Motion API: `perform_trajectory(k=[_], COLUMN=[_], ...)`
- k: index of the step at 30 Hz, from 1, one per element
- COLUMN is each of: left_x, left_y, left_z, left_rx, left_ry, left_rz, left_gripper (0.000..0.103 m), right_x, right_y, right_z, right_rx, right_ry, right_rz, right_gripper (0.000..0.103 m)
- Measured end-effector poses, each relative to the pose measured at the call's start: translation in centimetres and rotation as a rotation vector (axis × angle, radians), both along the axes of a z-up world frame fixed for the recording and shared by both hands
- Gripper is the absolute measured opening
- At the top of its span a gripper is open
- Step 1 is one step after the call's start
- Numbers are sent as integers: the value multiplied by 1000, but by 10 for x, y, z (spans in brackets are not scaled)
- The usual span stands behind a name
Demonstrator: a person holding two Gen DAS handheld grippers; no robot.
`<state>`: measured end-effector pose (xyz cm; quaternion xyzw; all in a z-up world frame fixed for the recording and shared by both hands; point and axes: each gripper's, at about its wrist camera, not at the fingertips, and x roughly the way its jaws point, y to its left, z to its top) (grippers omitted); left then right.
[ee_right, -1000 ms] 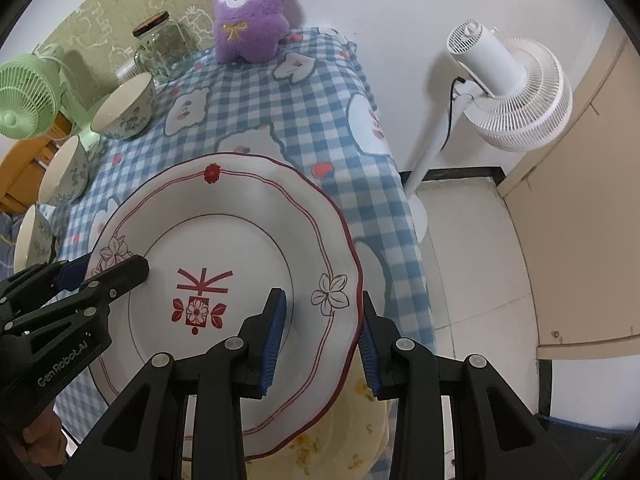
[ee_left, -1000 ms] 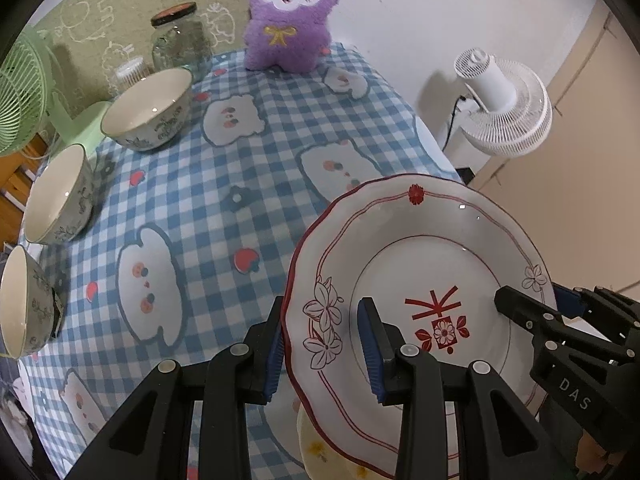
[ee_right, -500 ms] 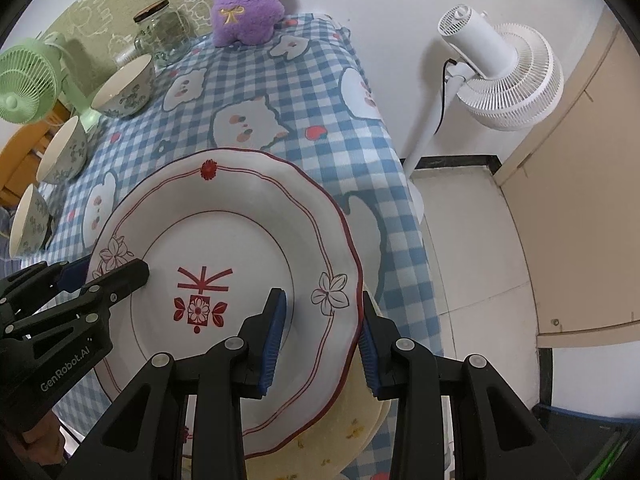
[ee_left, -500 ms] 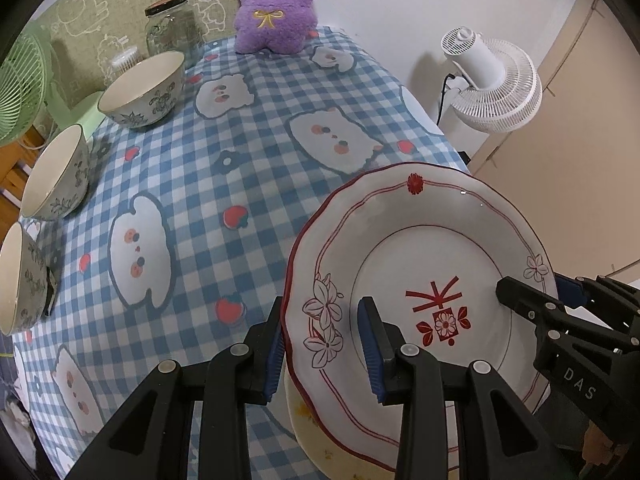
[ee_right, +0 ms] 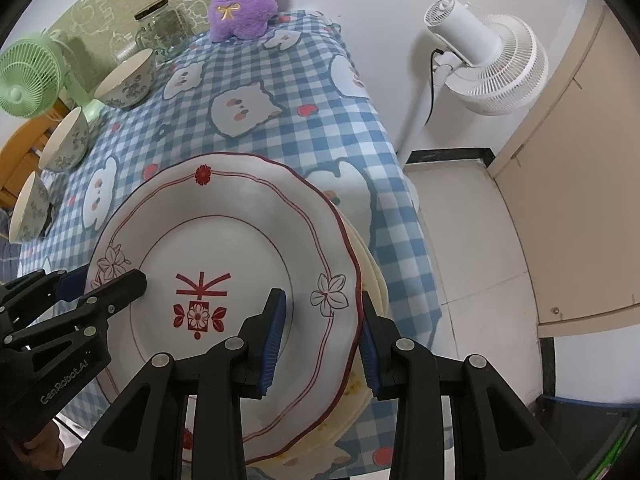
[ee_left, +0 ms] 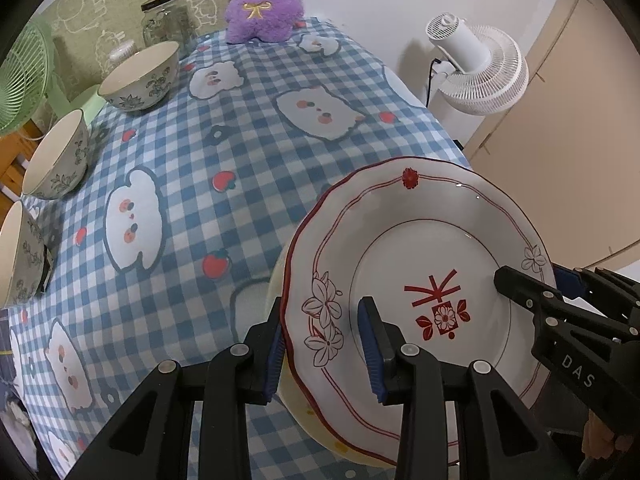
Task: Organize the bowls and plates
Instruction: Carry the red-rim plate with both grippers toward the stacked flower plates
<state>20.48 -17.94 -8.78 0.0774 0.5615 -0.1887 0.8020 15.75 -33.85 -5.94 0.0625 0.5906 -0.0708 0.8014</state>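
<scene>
Blue-checked cloth bench [ee_left: 256,168]: green fan [ee_right: 24,80] off left edge, white pedestal fan [ee_right: 480,68] right. Three empty floral ceramic bowls [ee_left: 140,76] along left edge. At near right corner, white red-rimmed plate [ee_left: 420,248] over cream plate [ee_right: 372,280], pinched by left gripper [ee_left: 324,344] and right gripper [ee_right: 320,336].

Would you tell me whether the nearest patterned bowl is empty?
Cannot tell: the nearest bowl shows only a clean cream inner wall; its bottom is out of view.
</scene>
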Motion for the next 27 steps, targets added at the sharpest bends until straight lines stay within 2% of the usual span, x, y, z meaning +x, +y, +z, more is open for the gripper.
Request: perform_trajectory(k=[9, 27], left_x=[-9, -3], left_y=[-6, 0], left_z=[-1, -1], left_rx=[24, 69], left_ry=[-39, -22], left_rz=[-37, -69], left_gripper=[35, 35], right_x=[-9, -4], right_y=[-6, 3], right_z=[-6, -7], right_rx=[20, 30], right_ry=[-2, 3], right_rz=[-38, -33], right_gripper=[37, 37])
